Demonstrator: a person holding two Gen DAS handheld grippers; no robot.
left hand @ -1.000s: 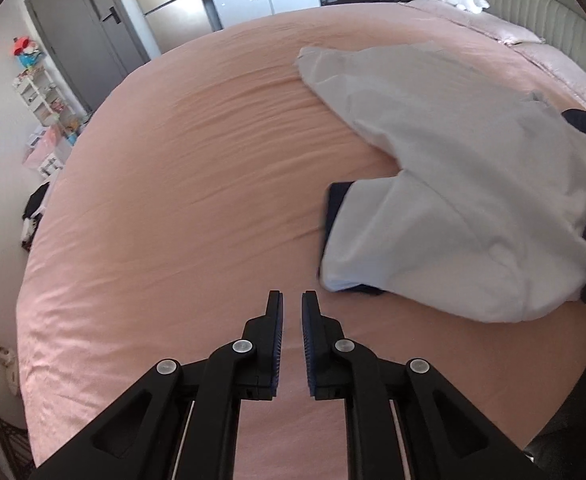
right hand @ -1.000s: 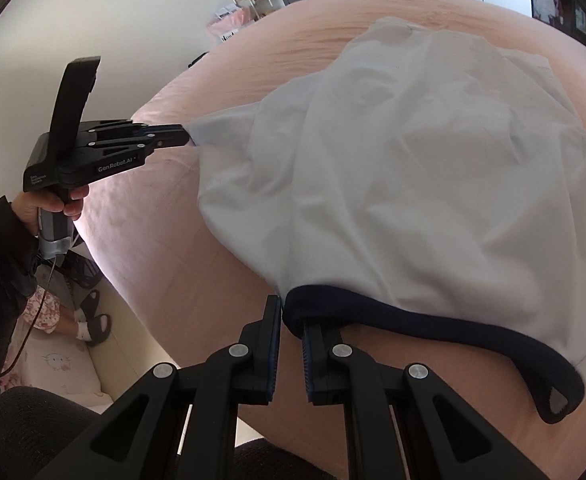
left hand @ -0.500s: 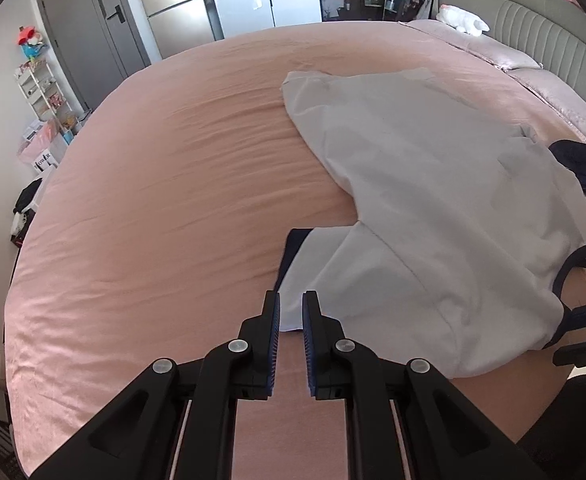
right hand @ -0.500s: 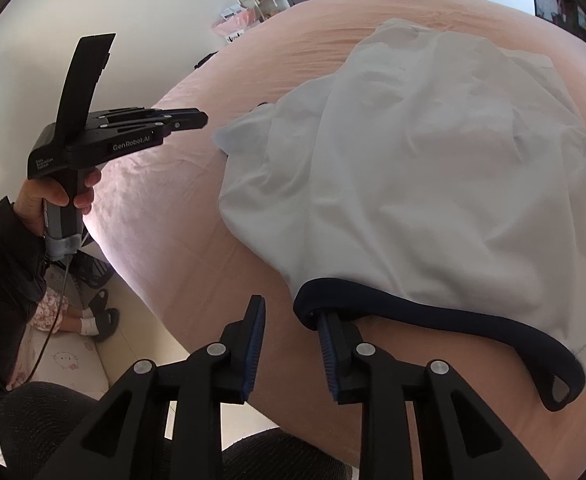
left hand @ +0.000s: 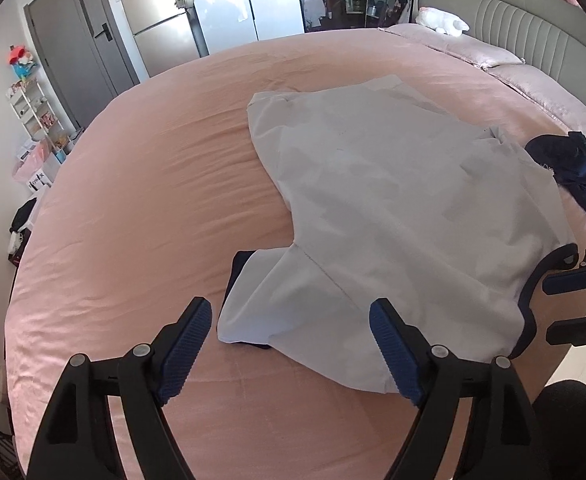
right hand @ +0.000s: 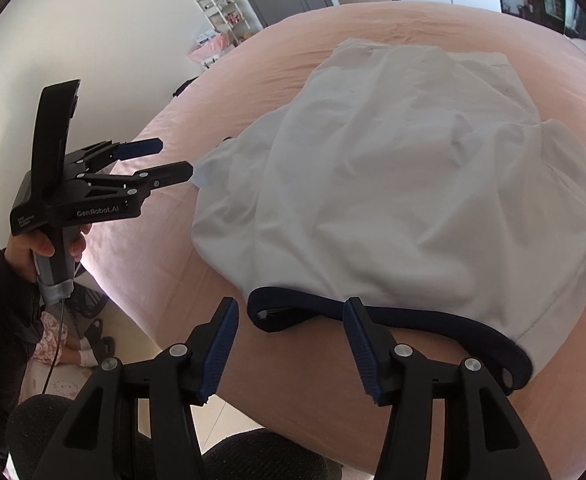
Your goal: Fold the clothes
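A white shirt (left hand: 393, 200) lies spread on the pink bed (left hand: 133, 220), its navy collar (right hand: 413, 320) toward the near edge. In the left wrist view my left gripper (left hand: 289, 316) hovers over the near sleeve (left hand: 285, 304) with its navy cuff (left hand: 235, 276). Its jaws are opening and grip nothing. My right gripper (right hand: 289, 312) has jaws opening too. The end of the collar lies between its fingers, and the pads do not press on it. From the right wrist view, the left gripper (right hand: 173, 156) sits at the sleeve's tip.
A dark blue garment (left hand: 577, 172) is bunched at the bed's right side, near the pillows (left hand: 493, 56) and grey headboard (left hand: 513, 20). A fridge (left hand: 165, 40), a door and a shelf stand beyond the far edge. Floor with slippers (right hand: 97, 340) shows below the near edge.
Both grippers were shut and now stand open. The right one let go of the navy collar. The left one drew back and rose from the sleeve's corner, which now lies flat.
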